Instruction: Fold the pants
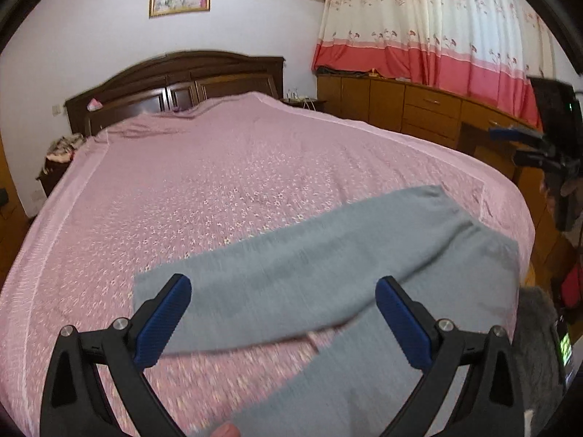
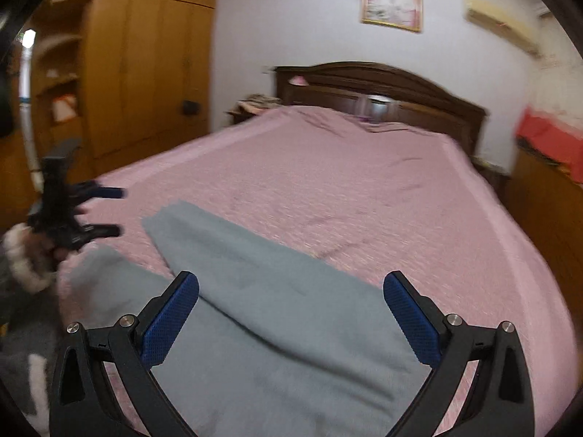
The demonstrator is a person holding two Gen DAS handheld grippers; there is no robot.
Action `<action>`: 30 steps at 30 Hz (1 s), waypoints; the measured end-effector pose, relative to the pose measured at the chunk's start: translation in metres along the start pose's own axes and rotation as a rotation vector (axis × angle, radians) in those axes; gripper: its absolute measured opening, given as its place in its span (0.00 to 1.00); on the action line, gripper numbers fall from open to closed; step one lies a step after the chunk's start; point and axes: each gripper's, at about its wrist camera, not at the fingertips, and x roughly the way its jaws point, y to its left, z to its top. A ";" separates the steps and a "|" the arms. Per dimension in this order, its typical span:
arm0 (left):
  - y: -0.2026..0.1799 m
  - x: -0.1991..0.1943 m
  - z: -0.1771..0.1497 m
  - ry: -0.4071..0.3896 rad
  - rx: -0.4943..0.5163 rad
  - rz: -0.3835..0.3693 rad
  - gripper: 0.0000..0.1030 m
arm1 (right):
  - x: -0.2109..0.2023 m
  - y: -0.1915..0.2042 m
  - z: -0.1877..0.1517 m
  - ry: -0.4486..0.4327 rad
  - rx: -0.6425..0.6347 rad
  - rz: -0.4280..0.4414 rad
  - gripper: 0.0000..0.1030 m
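Note:
Grey pants [image 1: 328, 255] lie spread on the pink bed near its front edge, their two legs splayed apart in a V. They also show in the right wrist view [image 2: 277, 313]. My left gripper [image 1: 282, 291] is open and empty, held above the leg ends. It also shows at the left of the right wrist view [image 2: 109, 211], open. My right gripper [image 2: 291, 287] is open and empty above the waist part of the pants. It shows at the far right of the left wrist view [image 1: 510, 145], open.
The pink bedspread [image 1: 218, 167] covers a wide bed with a dark wooden headboard [image 1: 175, 80]. Wooden cabinets [image 1: 419, 109] and a curtain stand along the right side. A wooden wardrobe [image 2: 138, 65] stands to the left.

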 end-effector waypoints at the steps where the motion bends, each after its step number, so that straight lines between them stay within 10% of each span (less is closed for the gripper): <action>1: 0.007 0.009 0.006 0.021 -0.010 0.003 1.00 | 0.009 -0.009 0.002 0.013 0.002 -0.001 1.00; 11: 0.020 0.130 0.065 0.178 0.302 -0.022 0.99 | 0.142 -0.041 0.012 0.361 -0.344 0.143 0.99; 18: 0.029 0.227 0.067 0.411 0.368 -0.207 0.58 | 0.239 -0.075 0.030 0.569 -0.312 0.353 0.79; 26: 0.043 0.259 0.048 0.537 0.416 -0.404 0.59 | 0.296 -0.088 0.015 0.763 -0.271 0.496 0.41; 30: 0.045 0.271 0.043 0.528 0.450 -0.383 0.82 | 0.307 -0.085 -0.001 0.819 -0.287 0.518 0.38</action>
